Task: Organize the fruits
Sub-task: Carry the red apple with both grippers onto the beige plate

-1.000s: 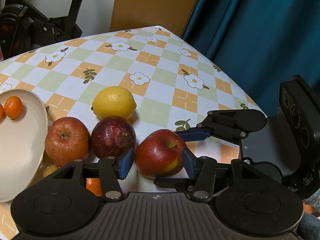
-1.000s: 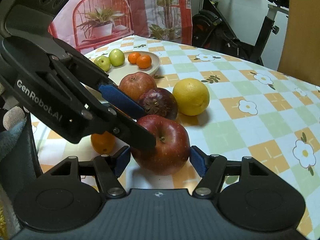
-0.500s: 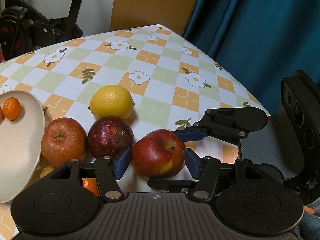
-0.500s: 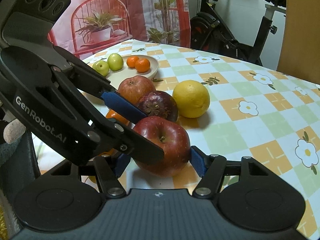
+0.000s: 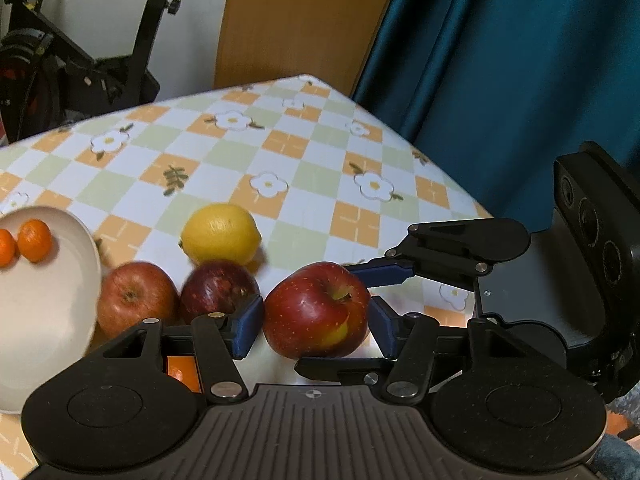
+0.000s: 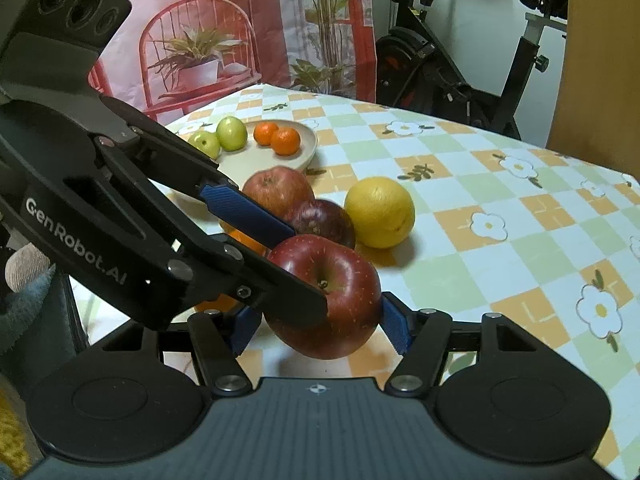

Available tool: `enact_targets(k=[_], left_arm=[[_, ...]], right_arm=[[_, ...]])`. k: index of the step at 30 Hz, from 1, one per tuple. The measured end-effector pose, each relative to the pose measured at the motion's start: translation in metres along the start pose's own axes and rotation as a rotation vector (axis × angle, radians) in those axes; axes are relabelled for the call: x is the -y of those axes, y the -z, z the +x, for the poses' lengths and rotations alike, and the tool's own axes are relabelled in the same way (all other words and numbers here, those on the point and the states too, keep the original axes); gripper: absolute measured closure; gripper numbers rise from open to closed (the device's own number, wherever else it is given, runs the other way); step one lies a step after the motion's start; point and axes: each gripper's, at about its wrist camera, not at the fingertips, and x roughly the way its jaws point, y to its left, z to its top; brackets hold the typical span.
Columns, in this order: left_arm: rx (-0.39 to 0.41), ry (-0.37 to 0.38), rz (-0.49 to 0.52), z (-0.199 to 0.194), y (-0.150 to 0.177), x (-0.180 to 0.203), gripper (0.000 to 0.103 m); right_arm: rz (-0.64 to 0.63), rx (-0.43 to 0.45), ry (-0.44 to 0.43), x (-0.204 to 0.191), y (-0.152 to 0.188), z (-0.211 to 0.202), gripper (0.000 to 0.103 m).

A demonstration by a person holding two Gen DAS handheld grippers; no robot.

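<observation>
- Bracketing the red apple (image 5: 316, 312) from two sides, both grippers meet on the same fruit, which sits on the checked surface (image 5: 280, 160) close in front of both cameras.
- The left gripper (image 5: 316, 322) has its blue fingers (image 5: 248, 326) apart, one on either side of the apple. In the left wrist view a sliver of gap shows on each side, so they do not look clamped.
- The right gripper (image 6: 320, 320) also straddles the apple (image 6: 324, 296). Its right-hand finger (image 6: 394, 322) lies against the apple's flank; the other is half hidden behind the left gripper's arm. I judge it a light hold at most, and cannot tell whether it truly presses.
- Why both at once: the two pairs of fingers cross at an angle, which looks like a handover, or a way to steady a round fruit that would otherwise roll.
- Just beyond the left gripper's left-hand finger sits a dark purple fruit (image 5: 218, 292), touching or nearly touching a paler apple (image 5: 136, 298) further out. The lemon (image 5: 220, 234) lies behind these, ahead of the fingertips.
- An orange fruit (image 5: 182, 372) shows under the left gripper's body, mostly hidden.
- The plate (image 6: 304, 152), well beyond the fingertips in the right wrist view, holds two green fruits (image 6: 231, 133) and two small oranges (image 6: 285, 141), sorted by kind, with bare room that may be meant for the larger fruits.
- The crowding matters: the dark fruit sits so near the left-hand finger that any widening could nudge it.
</observation>
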Motion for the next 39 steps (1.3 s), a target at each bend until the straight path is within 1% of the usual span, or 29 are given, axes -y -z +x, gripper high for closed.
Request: enact_targets(k=[7, 12, 20, 25, 31, 36, 39], left_arm=[[0.056, -0.015, -0.006, -0.029, -0.007, -0.008, 0.043], [0.089, -0.03, -0.023, -0.049, -0.01, -0.019, 0.043], [0.144, -0.066, -0.083, -0.082, -0.015, -0.052, 0.043], [0.159, -0.094, -0.131, -0.093, -0.02, -0.082, 0.043], [0.148, -0.103, -0.212, -0.088, -0.027, -0.122, 0.045], [0.127, -0.116, -0.249, -0.073, -0.023, -0.143, 0.045], [0.115, -0.122, -0.277, -0.067, -0.018, -0.157, 0.045]], right_arm=[[-0.025, 0.017, 0.001, -0.013, -0.028, -0.007, 0.037], [-0.043, 0.025, -0.017, -0.023, -0.049, -0.005, 0.037], [-0.094, 0.036, -0.058, -0.046, -0.089, 0.01, 0.037], [-0.141, 0.041, -0.076, -0.062, -0.115, 0.032, 0.037], [-0.152, 0.027, -0.095, -0.071, -0.143, 0.072, 0.037], [-0.139, -0.015, -0.102, -0.075, -0.151, 0.105, 0.037], [-0.114, -0.047, -0.12, -0.072, -0.152, 0.126, 0.037]])
